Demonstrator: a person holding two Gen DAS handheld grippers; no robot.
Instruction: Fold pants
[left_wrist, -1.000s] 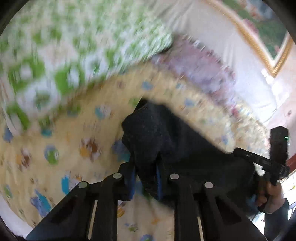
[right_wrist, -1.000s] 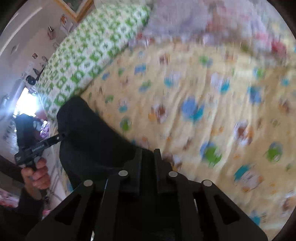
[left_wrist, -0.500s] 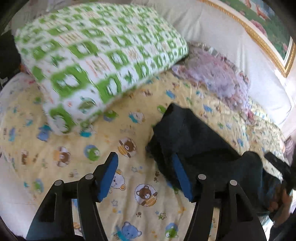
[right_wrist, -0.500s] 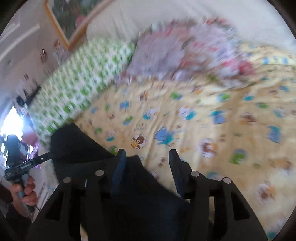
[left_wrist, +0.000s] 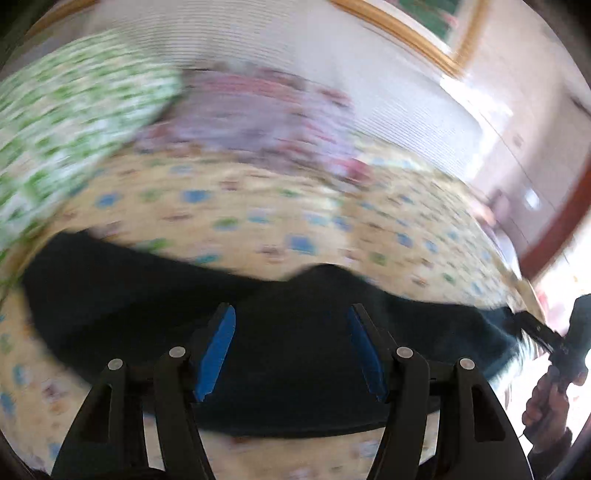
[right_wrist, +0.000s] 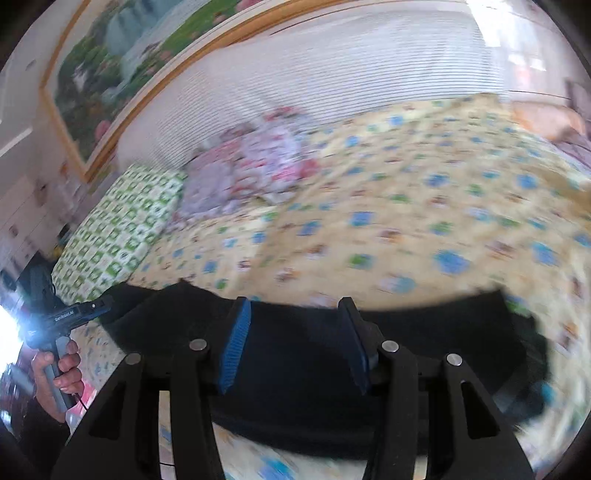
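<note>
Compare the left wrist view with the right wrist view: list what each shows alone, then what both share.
Only the left wrist view shows the open left gripper from behind, the right hand gripping its black handle, and a dark red door frame.

Only the right wrist view shows the open right gripper from behind, the left hand on its handle, and the full gold-framed landscape painting.

Both show the dark folded pants lying on the yellow cartoon-print bedsheet, the green-and-white patterned pillow and the crumpled pink-purple blanket.
</note>
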